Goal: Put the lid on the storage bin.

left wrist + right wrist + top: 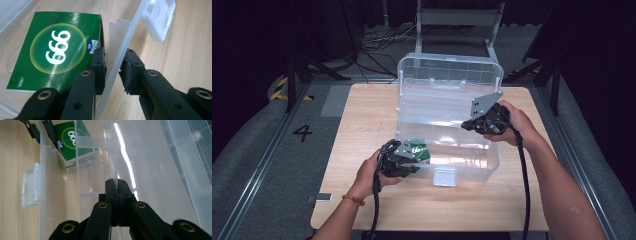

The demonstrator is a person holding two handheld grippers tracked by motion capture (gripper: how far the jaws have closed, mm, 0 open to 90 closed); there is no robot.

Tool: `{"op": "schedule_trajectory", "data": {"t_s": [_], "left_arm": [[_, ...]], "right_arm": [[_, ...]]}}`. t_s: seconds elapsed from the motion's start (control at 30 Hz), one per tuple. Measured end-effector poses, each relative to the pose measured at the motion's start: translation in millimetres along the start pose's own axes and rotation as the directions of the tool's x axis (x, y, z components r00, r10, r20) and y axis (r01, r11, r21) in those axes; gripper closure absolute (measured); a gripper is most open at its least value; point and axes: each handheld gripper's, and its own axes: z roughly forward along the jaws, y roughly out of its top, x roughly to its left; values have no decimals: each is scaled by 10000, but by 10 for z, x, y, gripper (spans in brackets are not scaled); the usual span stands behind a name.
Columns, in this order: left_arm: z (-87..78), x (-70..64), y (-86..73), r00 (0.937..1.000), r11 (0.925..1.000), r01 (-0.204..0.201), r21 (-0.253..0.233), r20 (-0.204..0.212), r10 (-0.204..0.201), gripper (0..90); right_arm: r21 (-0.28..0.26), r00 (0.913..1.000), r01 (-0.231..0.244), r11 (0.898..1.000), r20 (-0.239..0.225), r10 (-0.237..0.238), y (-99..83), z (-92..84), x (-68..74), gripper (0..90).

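Where the dark room gives way to the work area, a grey floor strip bearing the numeral 4 [302, 132] lies at the far left, with black stand legs and loose cables behind, and just beside it stands the light wooden table [362, 125], bare along its left margin and along its near edge. Toward the table's centre sits a clear plastic storage box [472, 162] with its lid [449, 70] raised upright at the back. At the box's front left corner the left gripper [113, 67] straddles the front wall: one jaw is inside, just beside a green carton marked 999 [53, 51], the other outside, and the pads stand a little apart from the thin wall between them, not visibly pressing on it. The green carton lies flat on the box floor in that near left corner, close against the front wall. A white latch tab [445, 176] hangs from the middle of the front wall, with open tabletop below it. Further right, most of the box floor is free. At the box's right side the right gripper [117, 185] reaches in above this free floor, its jaws closed together with nothing between them. Beyond the box a narrow strip of table remains on the right, then grey floor.
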Motion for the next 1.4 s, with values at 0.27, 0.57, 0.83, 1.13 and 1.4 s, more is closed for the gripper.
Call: {"op": "schedule_trajectory", "data": {"t_s": [0.27, 0.57, 0.83, 1.13, 1.4], "left_arm": [[0, -1, -3, 10000, 10000, -26, -27, -2, 26, 738], [0, -6, -4, 10000, 10000, -28, -27, -30, 28, 736], [2, -24, 8, 9997, 9998, -183, 59, -189, 184, 728], [-2, -75, 37, 9981, 9991, -286, 308, -537, 302, 716], [-18, -131, 41, 9977, 9994, -153, 325, -659, 174, 624]], "right_arm": [[-34, 9999, -46, 10000, -117, 45, -32, -5, 83, 894], [27, 9999, -98, 9999, -72, 98, -48, -9, 128, 891], [-26, 9999, -19, 10000, -165, 19, -63, -3, 172, 889], [-73, 9999, 20, 10000, -122, -21, -75, -1, 201, 888], [-119, 10000, -13, 9999, -86, 12, -96, -6, 218, 887]]}}
